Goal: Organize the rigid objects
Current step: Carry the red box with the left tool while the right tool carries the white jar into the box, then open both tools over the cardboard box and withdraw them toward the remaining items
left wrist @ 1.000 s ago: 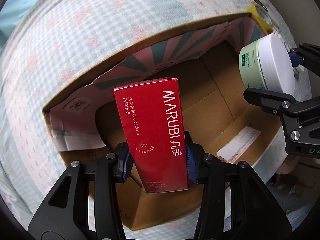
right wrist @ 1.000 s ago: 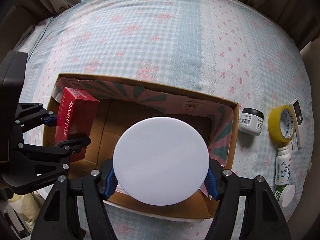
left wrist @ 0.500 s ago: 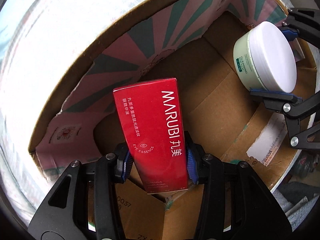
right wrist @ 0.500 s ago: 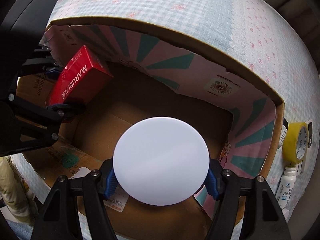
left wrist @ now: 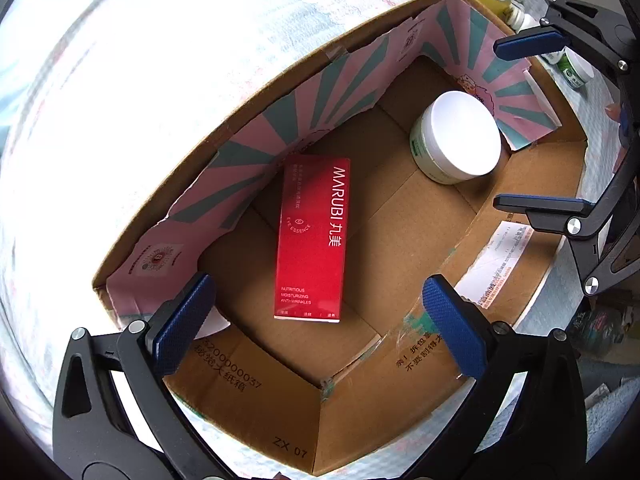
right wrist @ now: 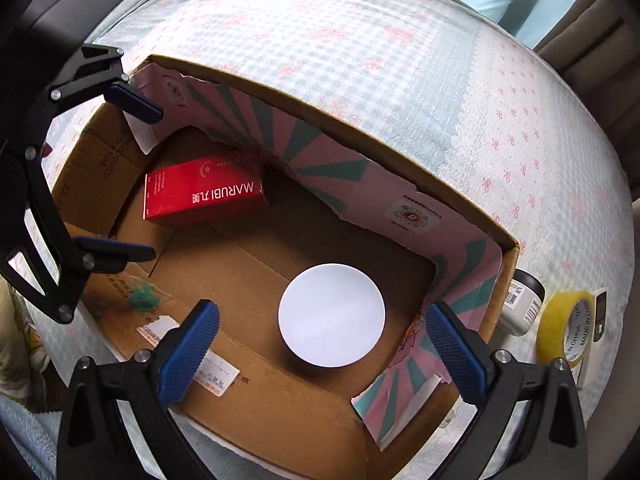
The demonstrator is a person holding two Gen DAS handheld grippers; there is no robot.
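A red Marubi carton (left wrist: 312,236) (right wrist: 202,196) lies flat on the floor of an open cardboard box (left wrist: 384,412) (right wrist: 280,412) with pink-and-teal inner flaps. A round jar with a white lid (left wrist: 458,136) (right wrist: 332,316) stands upright on the box floor at its other end. My left gripper (left wrist: 316,326) (right wrist: 134,184) hovers above the carton, its jaws opening wide, nothing between the pads. My right gripper (right wrist: 324,354) (left wrist: 532,124) hangs over the jar, jaws also opening wide, pads clear of the jar.
The box sits on a pale checked cloth with pink flowers (right wrist: 360,60). Outside its right wall stand a black-lidded jar (right wrist: 524,304), a yellow tape roll (right wrist: 568,328) and a small dark device (right wrist: 598,312). A white shipping label (left wrist: 500,256) is stuck on the near flap.
Both grippers opened. The red carton dropped from the left gripper and now lies flat in the box; the white-lidded jar left the right gripper and stands on the box floor.
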